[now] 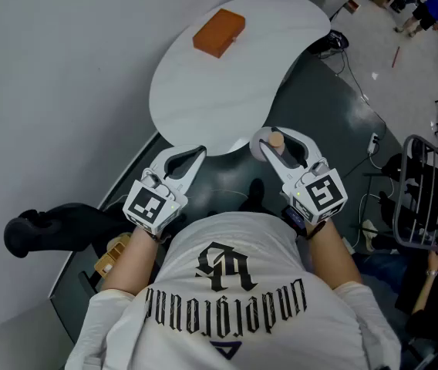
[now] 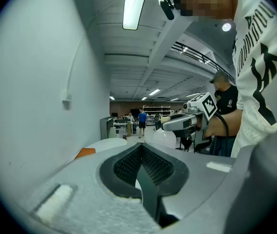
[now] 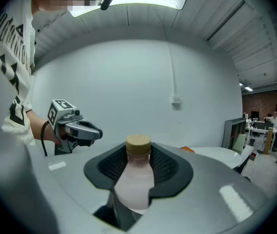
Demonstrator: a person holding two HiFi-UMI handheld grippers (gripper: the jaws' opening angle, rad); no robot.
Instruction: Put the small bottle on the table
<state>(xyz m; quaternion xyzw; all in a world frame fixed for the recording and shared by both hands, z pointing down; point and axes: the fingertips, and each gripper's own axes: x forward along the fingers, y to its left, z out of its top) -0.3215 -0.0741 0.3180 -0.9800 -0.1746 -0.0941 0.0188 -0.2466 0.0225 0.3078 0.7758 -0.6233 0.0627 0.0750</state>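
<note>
The small bottle is milky white with a cork-coloured cap, and my right gripper is shut on it. In the right gripper view the bottle stands upright between the dark pads, cap above them. It hangs just off the near edge of the white table. My left gripper is level with it at that same edge, shut with nothing in it; its pads meet in the left gripper view.
An orange block lies at the table's far end. A grey wall runs along the left. Cables and a power strip lie on the dark floor at right, near a wire rack. A black object sits low left.
</note>
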